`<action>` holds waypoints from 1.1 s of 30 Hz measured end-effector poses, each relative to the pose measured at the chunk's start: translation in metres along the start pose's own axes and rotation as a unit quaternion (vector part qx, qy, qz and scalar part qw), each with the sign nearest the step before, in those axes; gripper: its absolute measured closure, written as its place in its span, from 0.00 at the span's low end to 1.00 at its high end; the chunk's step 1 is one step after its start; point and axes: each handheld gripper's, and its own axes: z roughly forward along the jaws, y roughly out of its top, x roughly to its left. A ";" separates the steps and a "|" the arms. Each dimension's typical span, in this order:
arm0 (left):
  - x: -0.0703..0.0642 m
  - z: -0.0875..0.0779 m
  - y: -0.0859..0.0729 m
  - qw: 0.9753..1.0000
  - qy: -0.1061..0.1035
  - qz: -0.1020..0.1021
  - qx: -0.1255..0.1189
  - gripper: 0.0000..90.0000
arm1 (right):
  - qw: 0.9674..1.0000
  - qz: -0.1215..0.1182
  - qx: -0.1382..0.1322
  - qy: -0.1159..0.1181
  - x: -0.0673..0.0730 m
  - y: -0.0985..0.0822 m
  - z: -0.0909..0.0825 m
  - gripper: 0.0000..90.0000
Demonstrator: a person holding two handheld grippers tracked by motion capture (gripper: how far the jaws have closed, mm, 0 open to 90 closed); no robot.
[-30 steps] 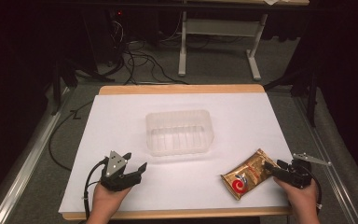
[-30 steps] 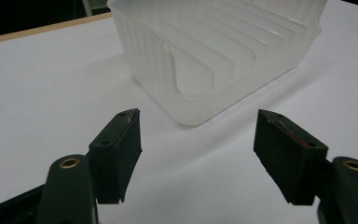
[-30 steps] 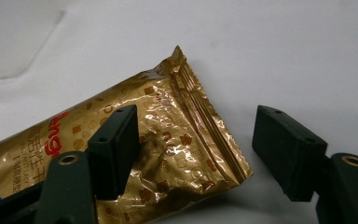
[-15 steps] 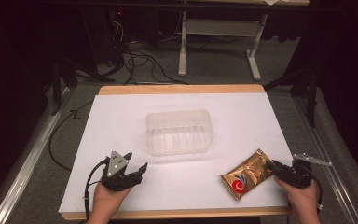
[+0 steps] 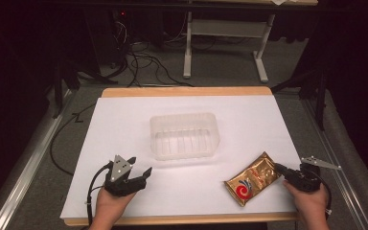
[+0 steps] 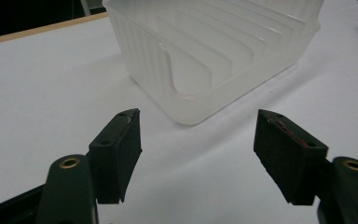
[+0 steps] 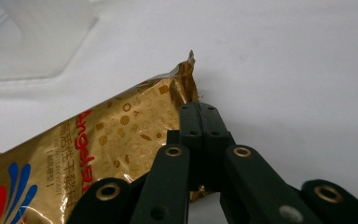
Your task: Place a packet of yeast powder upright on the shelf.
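The right gripper (image 7: 200, 114) has just been closing, and its jaws now stand pressed together on the near edge of the gold foil packet (image 7: 98, 149), pinching the crimped end of it; a second ago the jaws stood apart at that same edge. In the high view the right gripper (image 5: 280, 168) sits at the table's near right, held in the person's right hand (image 5: 311, 201), with the packet (image 5: 253, 178) lying flat on the white table (image 5: 124, 120) just to its left, angled toward the middle. The packet (gold, with a red and blue swirl and red lettering) lies where it lay in the earlier frames, and both hands have kept their places.

The left gripper (image 6: 198, 154) rests at the near left with its jaws spread wide and nothing between them, as before. Ahead of it, and well apart from the packet, stands the clear ribbed plastic container (image 5: 184, 135) at the table's centre, open side up and unmoved.
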 end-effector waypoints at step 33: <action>-0.003 -0.003 0.001 1.000 -0.004 0.005 -0.012 0.36 | 0.974 -0.115 -0.188 0.050 0.085 0.037 -0.053 1.00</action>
